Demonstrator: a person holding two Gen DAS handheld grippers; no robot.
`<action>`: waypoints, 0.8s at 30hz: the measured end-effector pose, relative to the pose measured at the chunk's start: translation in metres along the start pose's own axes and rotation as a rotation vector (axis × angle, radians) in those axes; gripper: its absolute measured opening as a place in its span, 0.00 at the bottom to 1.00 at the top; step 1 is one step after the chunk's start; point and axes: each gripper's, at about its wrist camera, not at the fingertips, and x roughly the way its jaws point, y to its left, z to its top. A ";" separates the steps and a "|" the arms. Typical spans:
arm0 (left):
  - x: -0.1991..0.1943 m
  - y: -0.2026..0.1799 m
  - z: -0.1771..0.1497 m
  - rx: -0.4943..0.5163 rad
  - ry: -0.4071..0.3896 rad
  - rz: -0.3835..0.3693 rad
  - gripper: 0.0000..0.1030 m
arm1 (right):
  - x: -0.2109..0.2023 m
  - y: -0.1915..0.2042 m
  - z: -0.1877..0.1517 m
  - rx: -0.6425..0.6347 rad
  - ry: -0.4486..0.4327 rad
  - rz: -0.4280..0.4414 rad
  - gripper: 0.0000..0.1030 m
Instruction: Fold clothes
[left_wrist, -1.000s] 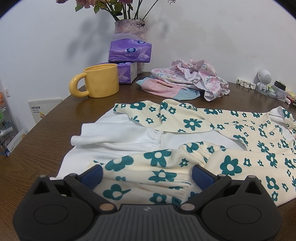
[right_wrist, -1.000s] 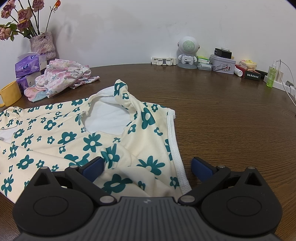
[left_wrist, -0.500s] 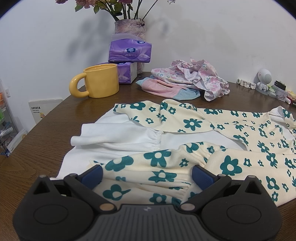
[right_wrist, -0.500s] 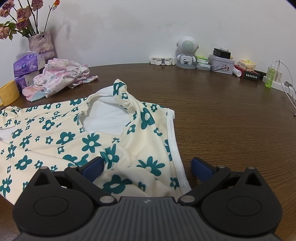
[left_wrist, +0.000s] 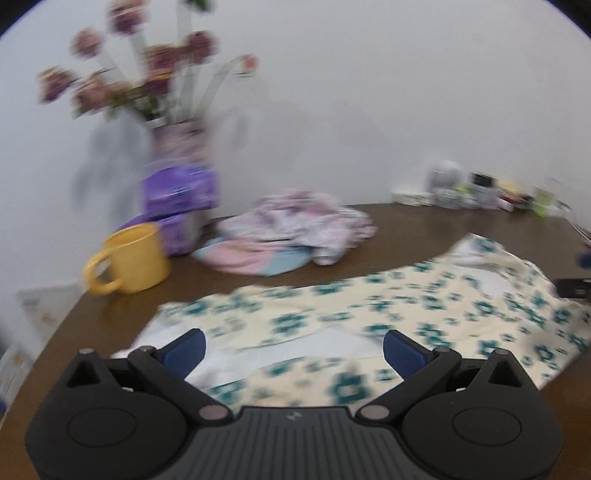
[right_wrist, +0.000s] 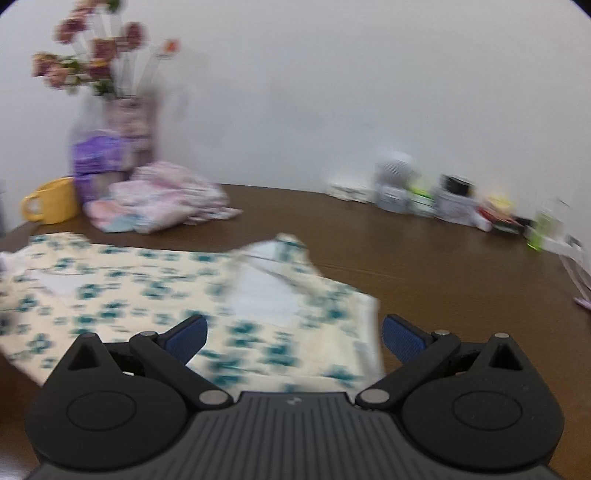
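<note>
A cream garment with teal flowers (left_wrist: 369, 314) lies flat across the brown table, its white lining showing in places; the right wrist view shows it too (right_wrist: 155, 291). Both views are motion-blurred. My left gripper (left_wrist: 293, 350) hangs open above the garment's left end, nothing between its blue pads. My right gripper (right_wrist: 293, 338) is open over the garment's right end, near the neckline and the hem edge. Neither gripper holds cloth.
A pile of pink clothes (left_wrist: 295, 229) lies behind the garment. A yellow mug (left_wrist: 129, 260), purple tissue packs (left_wrist: 181, 195) and a flower vase (left_wrist: 177, 140) stand at the back left. Small items (right_wrist: 443, 199) line the wall at the right. Bare table (right_wrist: 461, 277) lies to the right.
Both grippers have lifted up and back from the garment, so more of the table and wall shows. The frames have gone blurry with the motion. The garment still lies on the table.
</note>
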 end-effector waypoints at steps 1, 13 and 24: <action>0.005 -0.010 0.001 0.021 0.004 -0.017 0.98 | 0.001 0.009 0.001 -0.014 -0.001 0.031 0.99; 0.052 -0.043 -0.012 0.061 0.100 -0.117 0.58 | 0.041 0.075 -0.004 -0.011 0.105 0.208 0.42; 0.055 -0.022 -0.020 0.024 0.124 -0.121 0.42 | 0.045 0.058 -0.017 -0.035 0.132 0.141 0.32</action>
